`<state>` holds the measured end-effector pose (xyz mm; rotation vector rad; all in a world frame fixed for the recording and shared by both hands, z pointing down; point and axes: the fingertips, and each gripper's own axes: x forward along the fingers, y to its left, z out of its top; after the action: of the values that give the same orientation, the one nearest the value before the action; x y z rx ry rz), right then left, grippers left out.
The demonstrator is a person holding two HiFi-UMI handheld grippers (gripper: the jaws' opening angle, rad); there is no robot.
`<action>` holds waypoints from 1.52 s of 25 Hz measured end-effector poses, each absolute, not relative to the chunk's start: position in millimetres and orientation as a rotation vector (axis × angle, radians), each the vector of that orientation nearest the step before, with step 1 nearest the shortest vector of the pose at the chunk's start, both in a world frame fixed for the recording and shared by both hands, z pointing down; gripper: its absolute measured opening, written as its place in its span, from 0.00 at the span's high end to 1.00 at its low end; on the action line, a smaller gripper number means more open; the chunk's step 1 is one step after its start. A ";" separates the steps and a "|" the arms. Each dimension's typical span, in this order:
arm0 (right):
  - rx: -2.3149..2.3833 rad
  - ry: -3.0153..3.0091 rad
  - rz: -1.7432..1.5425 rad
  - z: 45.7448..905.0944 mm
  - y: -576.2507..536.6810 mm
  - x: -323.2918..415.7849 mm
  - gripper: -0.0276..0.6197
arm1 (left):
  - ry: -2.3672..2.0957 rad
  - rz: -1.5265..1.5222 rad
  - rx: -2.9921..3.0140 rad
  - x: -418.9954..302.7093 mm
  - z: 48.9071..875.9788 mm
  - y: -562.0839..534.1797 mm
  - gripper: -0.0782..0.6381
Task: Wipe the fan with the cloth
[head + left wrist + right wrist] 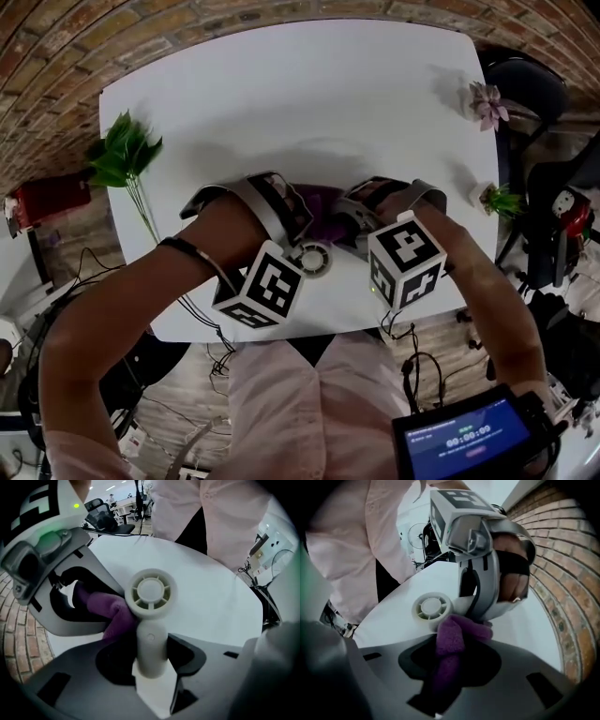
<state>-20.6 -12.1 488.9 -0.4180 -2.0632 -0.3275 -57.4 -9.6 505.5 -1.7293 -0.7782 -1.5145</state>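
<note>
Purple cloth (451,637), clamped in the right gripper (446,667), lies against the fan (151,591) whose handle the left gripper (151,663) grasps; wiping seems under way, not finished.

A small white fan (151,592) with a round, ribbed head, face turned up, sits near the white table's (281,94) front edge, a bunched purple cloth (450,641) touching its rim.
</note>
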 end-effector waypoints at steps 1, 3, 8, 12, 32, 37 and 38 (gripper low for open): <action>-0.436 -2.055 -0.353 488.8 -11.4 -20.9 0.77 | -0.772 -1.519 -1.724 -57.7 505.6 -9.7 0.62; -0.456 -2.038 -0.379 488.3 -10.0 -20.7 0.77 | -0.765 -1.537 -1.717 -58.0 506.1 -9.9 0.62; -0.427 -2.016 -0.343 488.2 -9.5 -10.7 0.77 | -0.723 -1.589 -1.791 -54.9 506.7 -13.0 0.62; -0.406 -2.013 -0.300 489.9 -7.0 -1.5 0.78 | -0.676 -1.621 -1.831 -57.3 507.0 -15.8 0.62; 0.013 -2.102 0.014 488.6 9.5 16.5 0.78 | -0.308 -1.860 -2.136 -63.9 504.1 -31.1 0.62; 0.115 -2.149 0.099 488.4 11.1 5.5 0.78 | -0.119 -1.996 -2.297 -69.3 506.2 -37.2 0.62; 0.133 -2.163 0.114 488.3 11.3 1.0 0.78 | -0.061 -2.032 -2.335 -71.0 506.7 -38.6 0.62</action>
<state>1.0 11.3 488.3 0.1334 -2.1635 0.1144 -71.0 -38.6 506.7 -2.3351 -0.0608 -2.0316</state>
